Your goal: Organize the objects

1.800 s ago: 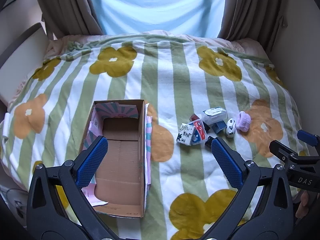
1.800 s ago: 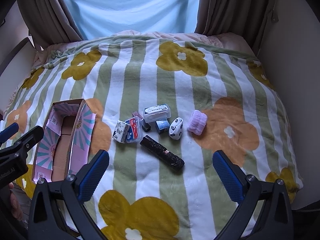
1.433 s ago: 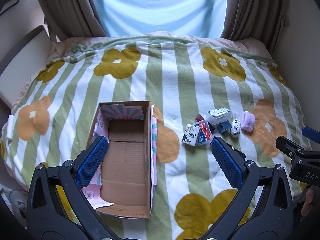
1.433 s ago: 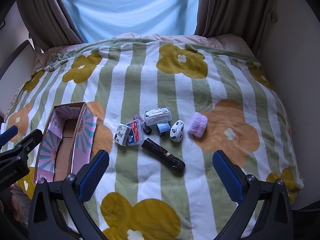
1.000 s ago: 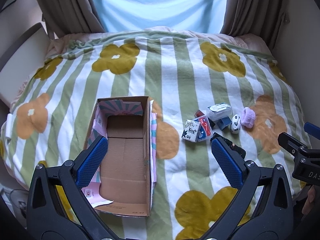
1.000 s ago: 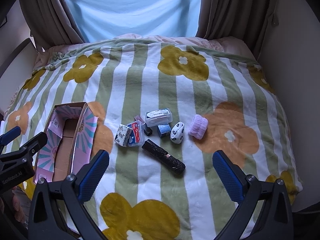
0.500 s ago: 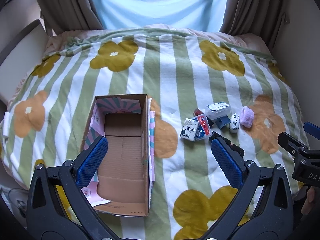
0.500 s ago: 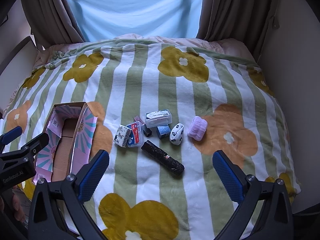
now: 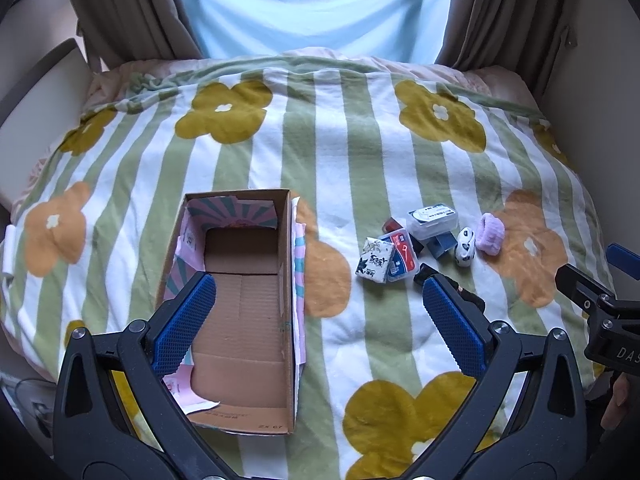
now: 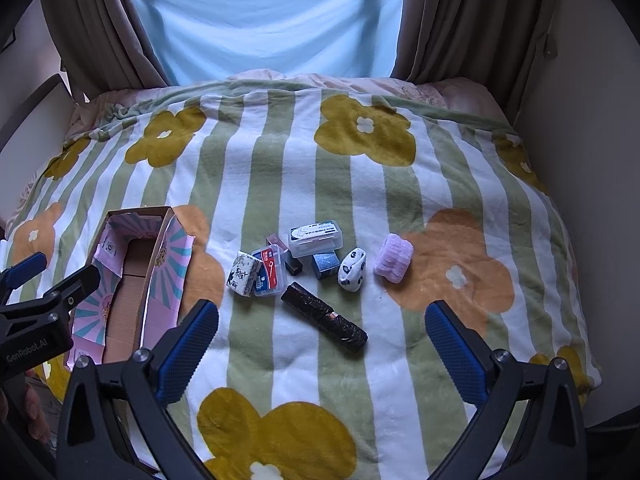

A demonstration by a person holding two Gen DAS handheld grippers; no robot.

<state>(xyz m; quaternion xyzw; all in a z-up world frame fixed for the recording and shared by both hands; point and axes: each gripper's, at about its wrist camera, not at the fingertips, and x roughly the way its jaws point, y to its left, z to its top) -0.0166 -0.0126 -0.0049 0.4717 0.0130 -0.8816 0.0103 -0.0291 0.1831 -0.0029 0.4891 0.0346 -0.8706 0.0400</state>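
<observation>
An open cardboard box point(image 9: 240, 304) lies on the bed at the left; it also shows in the right wrist view point(image 10: 132, 280). A cluster of small objects lies to its right: a tissue pack point(image 10: 243, 267), a red and blue case point(image 10: 270, 267), a clear plastic box point(image 10: 316, 238), a blue cube point(image 10: 325, 265), a black and white pouch point(image 10: 352, 269), a pink roll point(image 10: 393, 258) and a black roll point(image 10: 324, 317). My left gripper point(image 9: 320, 320) is open above the box's right wall. My right gripper point(image 10: 320, 340) is open above the black roll. Both are empty.
The bed is covered by a green-striped blanket with flowers point(image 10: 360, 132). Curtains and a bright window point(image 10: 264, 20) stand at the far end. A wall point(image 10: 580, 120) runs along the right side and a headboard-like panel point(image 9: 36, 92) along the left.
Both grippers have drifted slightly over the bed; the view shifts a little. Nothing has been taken hold of or moved.
</observation>
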